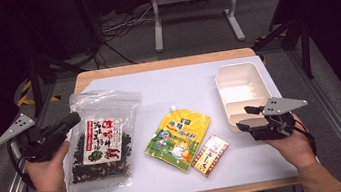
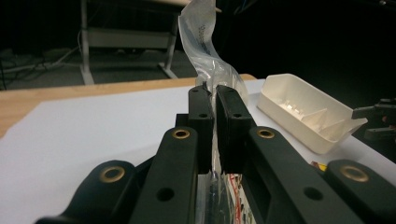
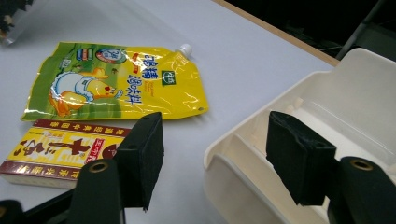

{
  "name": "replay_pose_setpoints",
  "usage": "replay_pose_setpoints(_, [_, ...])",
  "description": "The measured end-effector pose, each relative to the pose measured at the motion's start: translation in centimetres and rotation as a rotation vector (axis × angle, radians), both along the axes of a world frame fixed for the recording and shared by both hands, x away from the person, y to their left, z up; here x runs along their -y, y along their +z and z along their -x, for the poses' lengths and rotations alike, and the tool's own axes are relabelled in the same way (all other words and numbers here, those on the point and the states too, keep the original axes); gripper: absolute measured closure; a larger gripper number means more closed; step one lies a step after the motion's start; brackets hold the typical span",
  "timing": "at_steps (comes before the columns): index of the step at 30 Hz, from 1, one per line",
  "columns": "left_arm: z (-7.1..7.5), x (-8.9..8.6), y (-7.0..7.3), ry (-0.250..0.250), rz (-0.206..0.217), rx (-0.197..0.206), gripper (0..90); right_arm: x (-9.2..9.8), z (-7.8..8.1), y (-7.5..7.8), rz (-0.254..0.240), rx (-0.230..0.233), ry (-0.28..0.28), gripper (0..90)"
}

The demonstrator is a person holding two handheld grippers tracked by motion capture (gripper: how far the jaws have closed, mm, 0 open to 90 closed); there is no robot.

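My left gripper [image 1: 73, 118] is shut on the edge of a clear zip bag [image 1: 100, 141] of dark dried seaweed with a red-and-white label. In the left gripper view the jaws [image 2: 215, 91] pinch the crumpled plastic [image 2: 201, 37], which rises above them. My right gripper [image 1: 244, 119] stands open at the near left corner of a cream divided container [image 1: 238, 74]. In the right gripper view that corner [image 3: 233, 154] lies between the pads [image 3: 217, 126], and neither pad presses on it.
A yellow spouted pouch [image 1: 178, 136] lies mid-table, with a small red-and-yellow box [image 1: 210, 155] just right of it near the front edge. Both appear in the right gripper view, the pouch [image 3: 121, 84] and box [image 3: 60, 149]. Beyond the table stands a metal frame [image 1: 193, 2].
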State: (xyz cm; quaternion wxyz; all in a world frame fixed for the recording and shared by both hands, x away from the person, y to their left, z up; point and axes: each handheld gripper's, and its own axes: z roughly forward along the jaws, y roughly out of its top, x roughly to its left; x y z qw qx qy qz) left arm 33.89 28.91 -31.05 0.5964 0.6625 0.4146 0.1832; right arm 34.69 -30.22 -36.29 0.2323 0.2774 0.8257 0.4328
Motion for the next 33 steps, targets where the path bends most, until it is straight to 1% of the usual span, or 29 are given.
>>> replay_pose_setpoints(1, [0.2,0.1,0.2,0.003,0.004,0.013,85.9,-0.1,0.0,0.0,0.0,0.0,0.004,36.8])
replay_pose_setpoints(2, [0.2,0.1,0.2,0.003,0.004,0.013,85.9,-0.1,0.0,0.0,0.0,0.0,0.004,36.8])
replay_pose_setpoints(3, [0.5,0.2,0.5,0.003,0.0,0.032,85.9,-0.3,0.0,0.1,-0.001,-0.001,0.01,36.9])
replay_pose_setpoints(5, [0.8,0.3,0.7,0.003,-0.001,0.054,86.0,-0.6,0.0,0.1,-0.005,-0.005,0.021,37.1])
replay_pose_setpoints(6, [1.0,0.5,0.9,0.01,0.004,0.072,85.9,-0.7,0.0,0.1,-0.007,-0.006,0.024,37.1])
replay_pose_setpoints(8, [1.3,0.7,1.1,0.008,0.011,0.098,85.9,-1.1,0.0,0.1,-0.014,-0.012,0.04,37.4])
replay_pose_setpoints(11, [1.6,0.8,1.4,0.009,0.017,0.125,86.0,-1.9,0.0,0.3,-0.02,-0.016,0.06,37.5])
replay_pose_setpoints(14, [1.9,1.0,1.8,0.003,0.024,0.159,85.9,-2.7,0.0,0.6,-0.037,-0.022,0.088,37.7])
replay_pose_setpoints(16, [2.3,1.2,2.1,-0.008,0.033,0.187,86.0,-3.4,0.0,0.8,-0.062,-0.037,0.111,37.6])
replay_pose_setpoints(17, [2.3,1.2,2.1,-0.008,0.033,0.187,85.9,-3.8,0.1,0.8,-0.065,-0.045,0.128,37.5])
replay_pose_setpoints(18, [2.4,1.4,2.2,-0.013,0.036,0.204,85.9,-4.2,0.1,0.7,-0.06,-0.05,0.143,37.6])
replay_pose_setpoints(20, [2.5,1.7,2.3,-0.026,0.041,0.217,85.9,-5.0,0.2,0.7,-0.05,-0.06,0.165,37.6])
replay_pose_setpoints(21, [2.5,1.9,2.4,-0.033,0.042,0.221,85.9,-5.0,0.2,0.7,-0.05,-0.06,0.165,37.6])
replay_pose_setpoints(22, [2.6,2.1,2.5,-0.042,0.047,0.228,86.0,-5.7,0.2,0.7,-0.058,-0.072,0.187,37.7])
replay_pose_setpoints(24, [2.7,2.5,2.7,-0.063,0.05,0.238,86.1,-6.0,0.1,0.8,-0.067,-0.079,0.198,37.6])
replay_pose_setpoints(25, [2.8,2.8,2.9,-0.071,0.054,0.246,86.2,-6.7,-0.1,1.1,-0.088,-0.089,0.217,37.6])
replay_pose_setpoints(26, [2.9,3.0,3.0,-0.079,0.057,0.253,86.2,-6.7,-0.1,1.1,-0.088,-0.089,0.217,37.6])
replay_pose_setpoints(27, [3.1,3.4,3.2,-0.1,0.055,0.26,86.2,-7.1,-0.2,1.2,-0.095,-0.09,0.226,37.7])
replay_pose_setpoints(28, [3.1,3.4,3.2,-0.1,0.055,0.26,86.3,-7.1,-0.2,1.2,-0.095,-0.09,0.226,37.7])
replay_pose_setpoints(31, [3.3,4.5,3.7,-0.143,0.059,0.272,86.6,-8.8,-0.6,2.1,-0.116,-0.09,0.262,37.9])
replay_pose_setpoints(33, [3.3,5.0,3.9,-0.184,0.077,0.271,86.9,-9.8,-0.9,2.7,-0.133,-0.088,0.285,37.9])
